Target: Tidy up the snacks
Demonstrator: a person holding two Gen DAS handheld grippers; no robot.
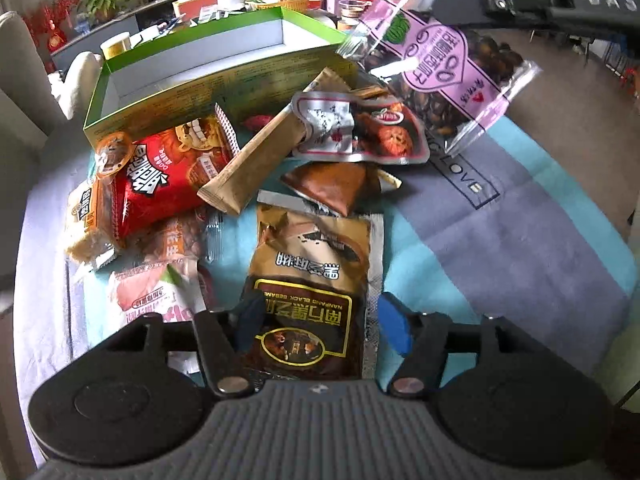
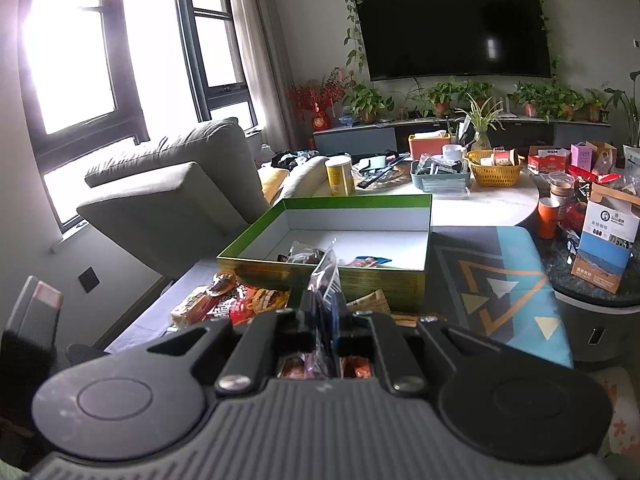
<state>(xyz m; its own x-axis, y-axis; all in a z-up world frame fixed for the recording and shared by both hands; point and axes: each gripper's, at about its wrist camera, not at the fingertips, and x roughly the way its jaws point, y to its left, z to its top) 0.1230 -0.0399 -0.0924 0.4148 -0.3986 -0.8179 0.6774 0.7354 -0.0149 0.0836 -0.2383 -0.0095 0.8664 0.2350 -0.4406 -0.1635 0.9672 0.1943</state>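
Note:
A pile of snack packets lies on a striped cloth in front of an open green box (image 1: pixel 224 76). My left gripper (image 1: pixel 322 322) is open, its blue pads either side of a brown black-sesame packet (image 1: pixel 308 280) lying flat. My right gripper (image 2: pixel 326 312) is shut on a clear bag of dark nuts with a pink label (image 1: pixel 448 76), held in the air above the pile, right of the box; in the right wrist view only the bag's edge (image 2: pixel 326 276) shows. The box (image 2: pixel 340 264) holds a few small packets.
A red packet (image 1: pixel 168 176), a tan stick pack (image 1: pixel 256 164), a silver meat packet (image 1: pixel 360 128) and others crowd the cloth. A grey sofa (image 2: pixel 168 184) stands left. A cluttered white table (image 2: pixel 480 200) with basket, tin and cups lies behind the box.

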